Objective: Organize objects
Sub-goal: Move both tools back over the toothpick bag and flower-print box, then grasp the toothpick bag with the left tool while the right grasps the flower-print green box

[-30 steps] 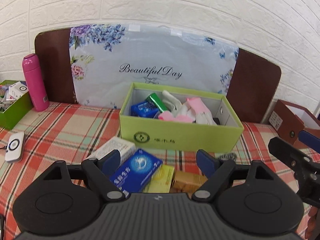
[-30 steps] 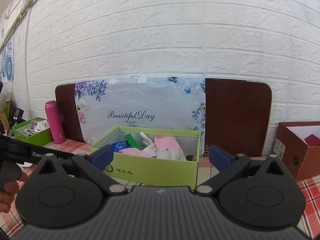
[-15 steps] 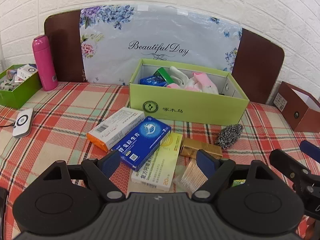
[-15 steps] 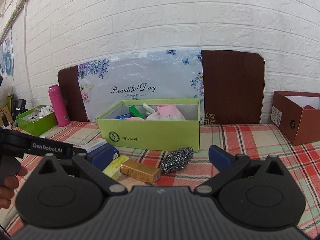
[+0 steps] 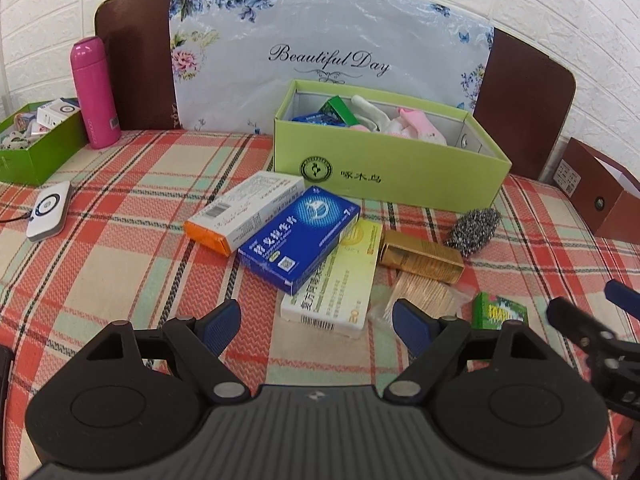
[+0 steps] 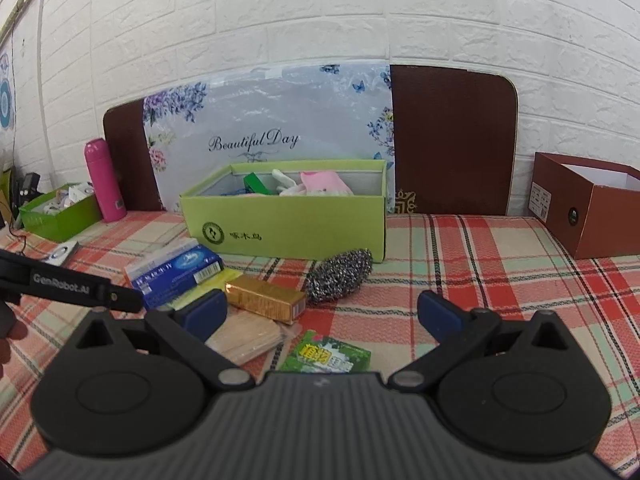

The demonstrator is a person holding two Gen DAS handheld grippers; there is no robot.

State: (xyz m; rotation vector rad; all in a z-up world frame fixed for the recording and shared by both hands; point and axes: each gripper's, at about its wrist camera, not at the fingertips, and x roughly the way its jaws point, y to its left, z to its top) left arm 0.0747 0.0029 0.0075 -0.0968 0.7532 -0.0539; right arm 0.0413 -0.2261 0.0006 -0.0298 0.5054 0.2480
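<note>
Both grippers have tilted down toward the plaid tabletop since a second ago, bringing into view a scatter of items before the green box. The left gripper hovers over a yellow-white carton, fingers wide apart and empty; the right gripper hangs equally agape above a small green packet, gripping nothing.

Right tongs spread wide over the small green packet, in front of the lime box (steel scrubber touching its front corner), gold box left of the scrubber.
</note>
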